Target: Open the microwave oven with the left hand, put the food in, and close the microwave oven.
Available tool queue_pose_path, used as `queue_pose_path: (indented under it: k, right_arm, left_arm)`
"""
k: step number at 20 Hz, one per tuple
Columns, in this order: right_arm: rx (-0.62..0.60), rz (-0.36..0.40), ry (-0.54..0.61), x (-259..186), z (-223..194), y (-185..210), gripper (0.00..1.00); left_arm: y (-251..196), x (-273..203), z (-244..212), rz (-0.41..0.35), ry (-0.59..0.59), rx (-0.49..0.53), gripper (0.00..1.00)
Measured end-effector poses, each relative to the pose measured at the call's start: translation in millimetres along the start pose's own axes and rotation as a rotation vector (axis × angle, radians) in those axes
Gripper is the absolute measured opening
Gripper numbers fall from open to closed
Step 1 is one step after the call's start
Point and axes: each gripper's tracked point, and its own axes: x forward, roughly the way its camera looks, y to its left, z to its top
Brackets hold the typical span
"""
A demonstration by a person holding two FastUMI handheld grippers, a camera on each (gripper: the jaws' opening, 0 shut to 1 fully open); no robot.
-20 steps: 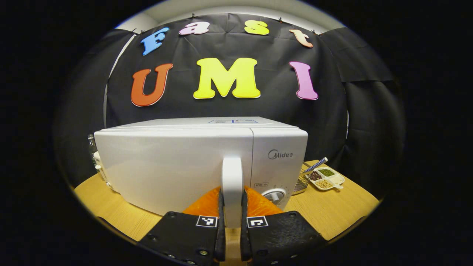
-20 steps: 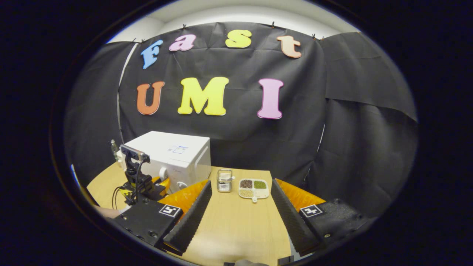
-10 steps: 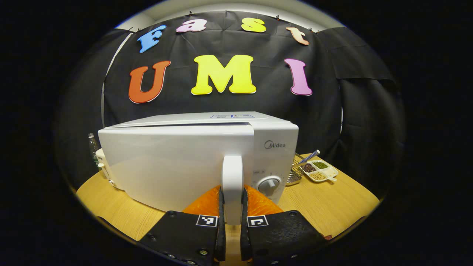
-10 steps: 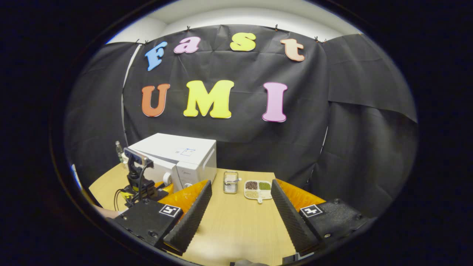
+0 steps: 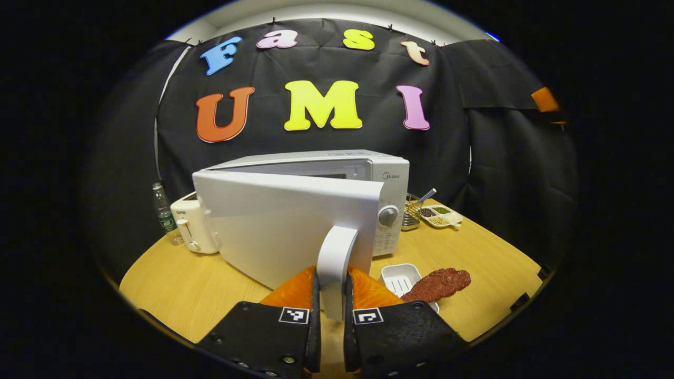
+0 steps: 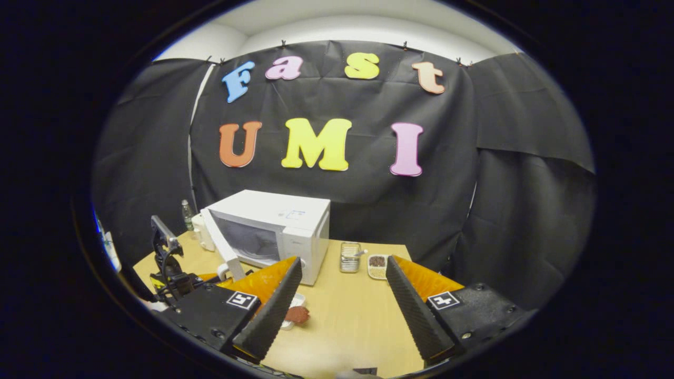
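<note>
One step in hand: swinging the microwave [image 5: 337, 179] door [image 5: 284, 226] open, judged from the door standing partly out from the oven's front.
Left gripper [image 5: 330, 310]: closed narrow on the door handle [image 5: 334, 263], one finger pressing each side of it.
Right gripper [image 6: 339, 295]: spread wide, holding nothing, over the table [image 6: 347, 326] to the right of the microwave.
Doing it well: I would pull along the door's arc about the hinge on the microwave's left side, letting the wrist turn with the handle so it does not twist out of the grip; the door should go wide enough to give the food a free path into the cavity.
Risk: a straight pull could drag the whole microwave across the table.
Food: one dark reddish piece [image 5: 437, 284], lying half on one small white dish [image 5: 399, 276], just in front of the microwave's control side; in the right gripper view it shows as a reddish patch [image 6: 297, 314] beside the near finger.
Microwaves: one, with one dial [image 5: 388, 216].
Behind the microwave's left side: one toaster [image 5: 195, 231] and one bottle [image 5: 162, 208].
To the right of the microwave: one wire basket [image 5: 410, 216] and one divided tray of beans [image 5: 441, 216], near each other.
</note>
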Motion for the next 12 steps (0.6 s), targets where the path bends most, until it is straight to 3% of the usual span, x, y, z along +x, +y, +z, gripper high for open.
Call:
queue_pose_path:
  k: [1, 2, 7, 8, 10, 11, 12]
  right_arm:
    - [0.0, 0.004, -0.001, -6.3, -1.5, 6.4, 0.95]
    - [0.0, 0.004, -0.005, -11.9, -4.7, 11.1, 1.0]
    - [-0.004, 0.001, 0.002, -37.5, -17.3, 31.4, 0.95]
    - [-0.003, 0.003, 0.0, -41.2, -20.1, 34.9, 1.0]
    - [-0.004, 0.005, -0.002, -46.8, -22.3, 40.3, 1.0]
    - [-0.005, 0.004, 0.001, -48.5, -25.0, 42.0, 0.95]
    - [-0.004, 0.007, 0.004, -48.6, -28.0, 43.9, 0.95]
  left_arm:
    - [7.0, -8.6, -3.6, 0.009, 0.007, 0.007, 0.18]
    - [14.0, -18.0, -6.2, 0.019, 0.012, 0.016, 0.18]
    - [58.6, -54.4, -10.9, 0.098, 0.018, 0.045, 0.23]
    - [68.2, -60.3, -8.4, 0.116, 0.007, 0.064, 0.37]
    - [84.3, -71.0, -5.9, 0.138, -0.011, 0.086, 0.58]
    - [90.0, -75.7, -6.9, 0.136, -0.011, 0.087, 0.72]
    - [95.2, -81.8, -7.3, 0.14, -0.01, 0.083, 0.77]
